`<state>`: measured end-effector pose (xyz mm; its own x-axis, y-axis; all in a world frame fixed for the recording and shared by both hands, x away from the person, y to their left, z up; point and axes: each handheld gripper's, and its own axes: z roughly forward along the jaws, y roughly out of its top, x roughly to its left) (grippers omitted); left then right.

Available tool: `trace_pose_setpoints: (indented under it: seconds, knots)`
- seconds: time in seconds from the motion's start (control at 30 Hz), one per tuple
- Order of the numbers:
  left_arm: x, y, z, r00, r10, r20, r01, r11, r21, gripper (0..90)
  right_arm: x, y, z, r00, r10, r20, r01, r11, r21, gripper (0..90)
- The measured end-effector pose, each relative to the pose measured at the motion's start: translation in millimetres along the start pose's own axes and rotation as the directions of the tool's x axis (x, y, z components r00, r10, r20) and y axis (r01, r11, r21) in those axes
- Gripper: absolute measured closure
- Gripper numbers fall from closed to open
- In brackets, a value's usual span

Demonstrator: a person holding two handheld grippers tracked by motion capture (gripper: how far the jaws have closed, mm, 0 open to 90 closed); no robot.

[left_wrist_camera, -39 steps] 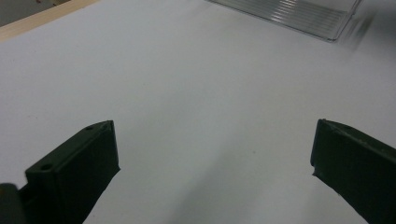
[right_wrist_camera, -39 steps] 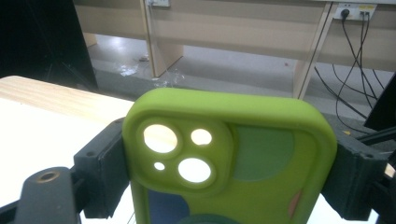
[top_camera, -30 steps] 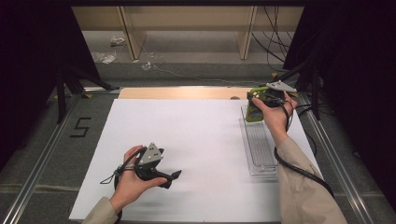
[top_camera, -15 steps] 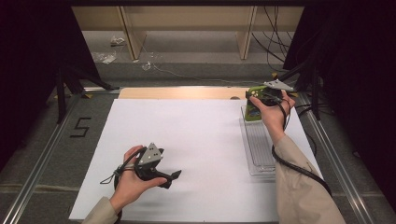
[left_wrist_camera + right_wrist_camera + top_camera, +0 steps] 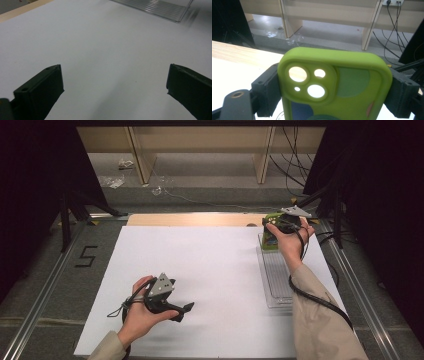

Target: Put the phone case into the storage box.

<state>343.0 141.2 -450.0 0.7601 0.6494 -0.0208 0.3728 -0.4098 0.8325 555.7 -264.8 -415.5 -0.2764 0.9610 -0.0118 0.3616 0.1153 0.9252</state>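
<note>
A: How many containers are on the counter (image 5: 210,265)?

B: I count one, a clear plastic tray (image 5: 278,279). It lies at the right side of the white sheet, long and narrow, with a ribbed bottom. Its near corner shows also in the left gripper view.

A: Is something inside it?

B: The near part looks empty. At the far end stands one green phone case (image 5: 334,82), upright. If its lower edge rests in the tray I cannot tell, because the hand covers it.

A: Who holds the case?

B: The right gripper (image 5: 281,224). In the right gripper view the two black fingers (image 5: 265,88) pinch the case from both sides. The case has three round holes for a camera and some coloured shapes on the back.

A: And the other gripper?

B: The left gripper (image 5: 186,309) is low over the sheet, near the front edge, well apart from the tray. Its fingers (image 5: 41,93) are spread wide, with nothing between them.
</note>
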Motion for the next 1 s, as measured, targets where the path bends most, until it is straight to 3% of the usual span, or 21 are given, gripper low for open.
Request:
trace_pose_setpoints:
  seconds: [1.0]
  knots:
    - [-0.4, -0.1, 0.4, 1.0, 0.001, 0.0, -0.001, 1.0, 0.0, 0.4, 4.5, -5.1, 8.4, 0.9995, 0.007, 0.03, -0.008, 1.0, 0.01, 16.2]
